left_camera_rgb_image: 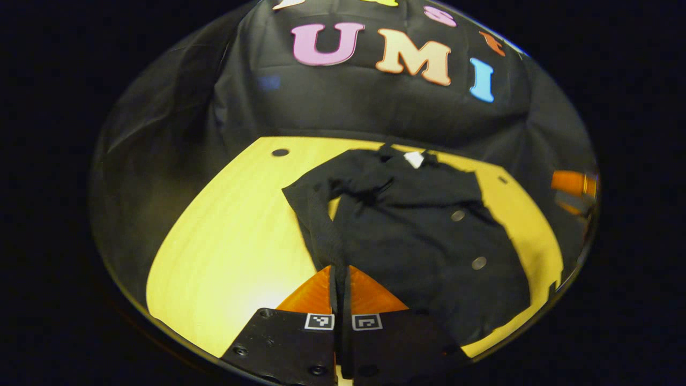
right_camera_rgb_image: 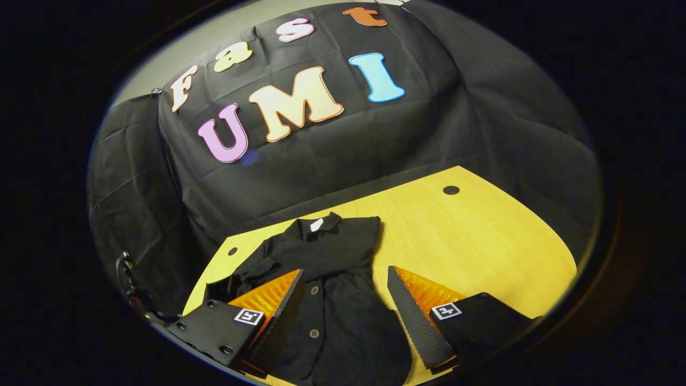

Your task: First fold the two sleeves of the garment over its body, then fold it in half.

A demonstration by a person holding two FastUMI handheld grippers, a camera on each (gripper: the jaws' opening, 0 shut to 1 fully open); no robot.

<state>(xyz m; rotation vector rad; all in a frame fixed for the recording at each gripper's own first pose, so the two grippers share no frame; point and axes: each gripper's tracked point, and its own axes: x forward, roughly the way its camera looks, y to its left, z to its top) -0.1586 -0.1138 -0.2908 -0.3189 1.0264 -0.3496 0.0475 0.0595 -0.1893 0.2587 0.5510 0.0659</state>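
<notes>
A black buttoned garment (left_camera_rgb_image: 423,236) lies spread on the yellow wooden table (left_camera_rgb_image: 236,236), its collar with a white label (left_camera_rgb_image: 414,158) at the far side. My left gripper (left_camera_rgb_image: 341,281) is shut on the end of one sleeve (left_camera_rgb_image: 324,225). That sleeve rises as a narrow strip from the shoulder to my fingers. In the right gripper view the garment (right_camera_rgb_image: 343,316) lies below my right gripper (right_camera_rgb_image: 345,292), which hangs open over the button row with nothing between its fingers. The right gripper (left_camera_rgb_image: 573,183) also shows at the far right edge of the left gripper view.
The table (right_camera_rgb_image: 482,241) has small round holes near its far corners (left_camera_rgb_image: 280,152) (right_camera_rgb_image: 451,190). Black cloth walls stand close behind and beside it. Bare wood lies to the left of the garment in the left gripper view and to the right of it in the right gripper view.
</notes>
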